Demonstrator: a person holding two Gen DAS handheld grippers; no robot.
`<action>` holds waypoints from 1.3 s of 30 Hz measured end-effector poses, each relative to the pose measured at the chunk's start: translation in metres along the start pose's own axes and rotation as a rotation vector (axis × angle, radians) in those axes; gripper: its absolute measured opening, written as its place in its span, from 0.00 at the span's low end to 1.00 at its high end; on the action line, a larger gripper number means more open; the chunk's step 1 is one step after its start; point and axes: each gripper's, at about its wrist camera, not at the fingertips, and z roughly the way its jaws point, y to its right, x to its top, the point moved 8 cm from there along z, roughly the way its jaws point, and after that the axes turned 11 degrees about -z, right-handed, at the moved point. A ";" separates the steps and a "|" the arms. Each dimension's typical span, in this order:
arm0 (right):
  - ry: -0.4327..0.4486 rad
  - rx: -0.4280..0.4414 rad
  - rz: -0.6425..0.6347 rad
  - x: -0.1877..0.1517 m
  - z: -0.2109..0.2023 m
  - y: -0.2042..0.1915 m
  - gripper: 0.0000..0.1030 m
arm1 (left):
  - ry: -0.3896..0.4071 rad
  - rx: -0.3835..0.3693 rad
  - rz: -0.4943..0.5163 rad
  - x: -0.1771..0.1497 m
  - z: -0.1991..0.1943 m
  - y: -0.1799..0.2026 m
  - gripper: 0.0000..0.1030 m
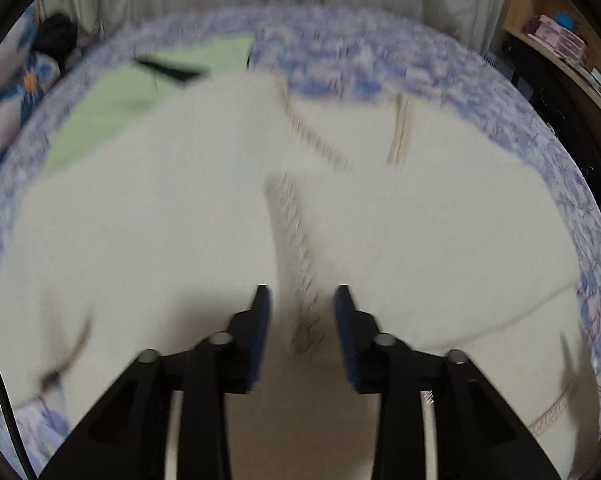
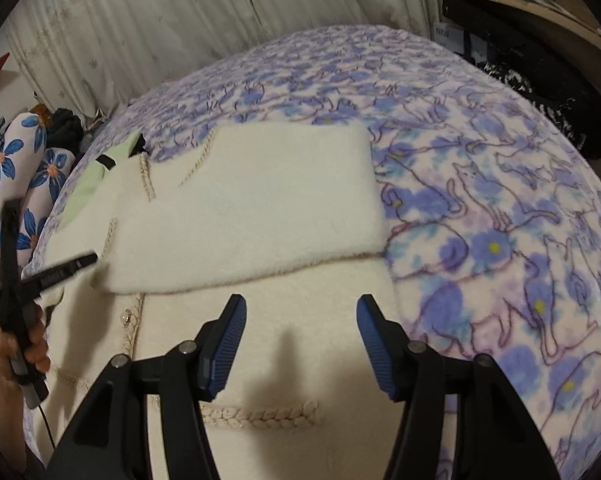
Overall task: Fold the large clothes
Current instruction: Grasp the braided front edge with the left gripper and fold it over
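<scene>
A cream fleece jacket with braided trim [image 1: 180,208] lies spread on the bed; the left wrist view is blurred. My left gripper [image 1: 302,300] is open just above its braided front edge, holding nothing. In the right wrist view the jacket [image 2: 260,204] has one sleeve folded across its body. My right gripper [image 2: 300,308] is open and empty above the jacket's lower part, near a braided pocket trim [image 2: 260,416]. The left gripper [image 2: 40,276] shows at the left edge of that view, held by a hand.
The bed has a purple cat-print blanket [image 2: 500,208]. A light green garment [image 1: 112,108] lies beyond the jacket. Flower-print pillows [image 2: 24,184] sit at the left. Curtains [image 2: 180,20] hang behind, and shelves [image 2: 520,4] with dark items stand at the right.
</scene>
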 end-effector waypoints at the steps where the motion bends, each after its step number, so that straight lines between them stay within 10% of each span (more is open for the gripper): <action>1: -0.004 0.009 0.008 0.003 0.002 0.002 0.59 | -0.020 -0.010 -0.029 0.000 0.004 -0.006 0.54; 12: -0.031 0.018 0.074 0.082 0.053 0.053 0.69 | -0.022 -0.080 -0.072 0.037 0.031 -0.001 0.59; 14: -0.060 0.013 0.080 0.095 0.076 0.064 0.69 | -0.029 -0.070 -0.050 0.039 0.039 0.009 0.33; 20: -0.179 0.049 0.179 0.095 0.148 0.094 0.66 | -0.016 0.031 -0.002 0.052 0.056 0.019 0.12; 22: -0.136 0.044 0.157 0.103 0.147 0.093 0.31 | -0.010 0.029 -0.010 0.062 0.056 0.021 0.11; 24: -0.052 0.021 0.148 0.115 0.134 0.093 0.21 | 0.035 0.024 -0.014 0.074 0.053 0.024 0.11; 36: -0.065 -0.200 0.056 0.108 0.108 0.089 0.32 | 0.058 0.082 -0.029 0.077 0.047 0.015 0.18; 39: -0.008 -0.143 0.038 0.108 0.082 0.066 0.32 | 0.115 0.074 -0.054 0.075 0.019 0.013 0.22</action>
